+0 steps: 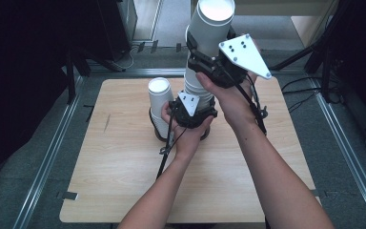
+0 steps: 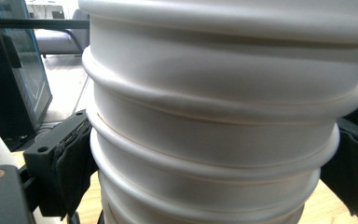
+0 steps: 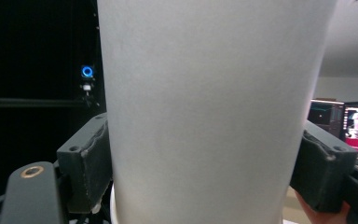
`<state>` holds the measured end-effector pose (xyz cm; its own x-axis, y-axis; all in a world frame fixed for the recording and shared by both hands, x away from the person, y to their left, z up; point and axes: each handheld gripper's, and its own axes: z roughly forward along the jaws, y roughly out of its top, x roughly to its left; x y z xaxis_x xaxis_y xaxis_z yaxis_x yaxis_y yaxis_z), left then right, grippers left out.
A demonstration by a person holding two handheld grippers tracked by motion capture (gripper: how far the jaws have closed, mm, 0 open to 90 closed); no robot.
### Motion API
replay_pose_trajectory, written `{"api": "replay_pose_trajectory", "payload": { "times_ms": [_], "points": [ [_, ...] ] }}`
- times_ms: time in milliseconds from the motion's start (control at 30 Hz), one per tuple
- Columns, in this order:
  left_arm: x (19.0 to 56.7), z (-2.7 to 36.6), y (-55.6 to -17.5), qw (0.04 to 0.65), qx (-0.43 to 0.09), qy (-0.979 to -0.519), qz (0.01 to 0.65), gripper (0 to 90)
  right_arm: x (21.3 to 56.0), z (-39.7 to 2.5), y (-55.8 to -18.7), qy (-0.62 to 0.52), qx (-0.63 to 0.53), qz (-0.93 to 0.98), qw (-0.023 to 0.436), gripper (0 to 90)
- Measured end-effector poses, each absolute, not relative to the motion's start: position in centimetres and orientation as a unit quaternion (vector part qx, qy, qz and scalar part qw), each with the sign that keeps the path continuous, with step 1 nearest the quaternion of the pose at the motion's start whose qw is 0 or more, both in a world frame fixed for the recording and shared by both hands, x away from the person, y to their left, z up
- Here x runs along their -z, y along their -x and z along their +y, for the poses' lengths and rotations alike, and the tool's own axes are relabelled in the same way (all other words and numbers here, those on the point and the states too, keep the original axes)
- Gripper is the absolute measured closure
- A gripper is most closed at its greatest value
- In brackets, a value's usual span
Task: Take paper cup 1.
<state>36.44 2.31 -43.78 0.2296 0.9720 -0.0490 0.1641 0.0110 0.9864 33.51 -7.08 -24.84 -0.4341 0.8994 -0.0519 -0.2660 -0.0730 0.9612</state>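
Observation:
A tall stack of upturned white paper cups [image 1: 196,86] stands at the middle of the wooden table [image 1: 124,181]. My left gripper [image 1: 193,112] is shut on the stack's lower part; in the left gripper view the ribbed cup rims [image 2: 223,130] sit between the black pads [image 2: 72,168]. Higher up, my right gripper [image 1: 213,64] is shut on the top cup [image 1: 213,24], whose smooth wall [image 3: 205,107] spans the gap between both pads [image 3: 86,163]. A shorter stack of upturned white cups [image 1: 160,106] stands just left of the tall one.
Metal rails [image 1: 52,152] run along both sides of the table. Dark stands and cables [image 1: 310,90] lie beyond the far edge and to the right. A lit monitor [image 3: 354,128] shows far off in the right gripper view.

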Motion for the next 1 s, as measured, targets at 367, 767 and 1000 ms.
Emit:
{"api": "replay_pose_trajectory", "payload": {
  "times_ms": [367, 767, 1000],
  "points": [
    [43.8, 2.3, -36.4, 0.521, -0.388, -0.586, 0.485, 3.1, 23.9, -8.4, -32.1, -0.3, -0.667, 0.52, 0.441, 18.1],
    [43.4, 2.8, -36.0, 0.523, -0.374, -0.595, 0.483, 1.8, 25.0, -11.7, -31.3, -0.328, -0.652, 0.518, 0.446, 18.0],
    [42.9, 3.0, -35.1, 0.529, -0.374, -0.598, 0.473, 0.0, 26.1, -13.4, -30.6, -0.343, -0.647, 0.514, 0.447, 17.7]
  ]
}}
